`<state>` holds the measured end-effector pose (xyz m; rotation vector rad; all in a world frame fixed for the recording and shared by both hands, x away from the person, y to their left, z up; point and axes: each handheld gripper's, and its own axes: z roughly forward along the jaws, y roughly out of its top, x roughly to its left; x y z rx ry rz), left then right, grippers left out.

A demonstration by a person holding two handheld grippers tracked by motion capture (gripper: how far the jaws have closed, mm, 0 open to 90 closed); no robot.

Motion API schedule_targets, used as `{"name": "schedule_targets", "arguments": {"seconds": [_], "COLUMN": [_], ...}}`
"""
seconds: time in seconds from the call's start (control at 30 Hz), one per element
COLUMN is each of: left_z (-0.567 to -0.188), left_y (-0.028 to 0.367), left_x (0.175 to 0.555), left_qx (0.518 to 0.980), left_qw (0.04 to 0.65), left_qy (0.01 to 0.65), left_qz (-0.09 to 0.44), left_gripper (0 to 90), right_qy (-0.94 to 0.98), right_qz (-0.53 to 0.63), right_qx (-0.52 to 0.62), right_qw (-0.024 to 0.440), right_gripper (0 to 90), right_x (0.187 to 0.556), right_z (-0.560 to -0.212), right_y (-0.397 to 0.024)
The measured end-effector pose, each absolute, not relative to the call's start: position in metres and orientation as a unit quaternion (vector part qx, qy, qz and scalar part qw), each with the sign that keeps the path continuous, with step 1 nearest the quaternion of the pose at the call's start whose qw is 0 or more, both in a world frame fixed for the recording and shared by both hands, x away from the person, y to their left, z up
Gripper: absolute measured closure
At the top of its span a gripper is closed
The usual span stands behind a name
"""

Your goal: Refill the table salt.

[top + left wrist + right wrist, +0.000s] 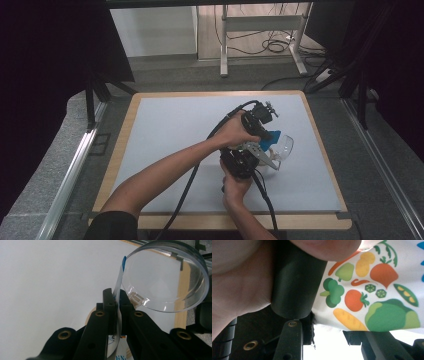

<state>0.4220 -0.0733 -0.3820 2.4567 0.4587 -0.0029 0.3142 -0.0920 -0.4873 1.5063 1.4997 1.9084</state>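
Observation:
A plastic bag printed with vegetables (372,290) and topped with a blue strip (272,138) is held up over the table's right half. My left gripper (264,136) reaches across from the left. Its jaws are shut on the bag's thin edge (118,280), seen at my left gripper (115,293). A clear round plastic container (162,277) sits tilted just beyond the bag, (285,146) in the high view. My right gripper (267,159) comes from below, jaws standing apart (328,332) at the bag's lower edge; whether they press on anything is unclear.
The table has a pale grey mat (175,130) with a wooden rim (120,150). Both forearms cross near its middle right, cables trailing to the front edge. A hand (237,277) and a black handle (294,285) sit close in front of the right gripper's camera.

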Motion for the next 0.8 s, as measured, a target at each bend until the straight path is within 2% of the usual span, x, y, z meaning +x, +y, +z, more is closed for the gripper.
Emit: {"name": "schedule_targets", "arguments": {"seconds": [0.8], "left_z": [-0.3792], "left_y": [-0.0750], "left_x": [0.4235], "left_qx": [0.934], "left_qw": [0.314], "left_qy": [0.171], "left_qz": [0.002], "left_gripper": [88.5], "right_qy": [0.512], "right_qz": [0.666], "right_qx": [0.523], "right_qw": [0.144], "right_gripper": [65.6], "right_x": [0.3176], "right_z": [-0.4837], "right_y": [-0.0920]}}
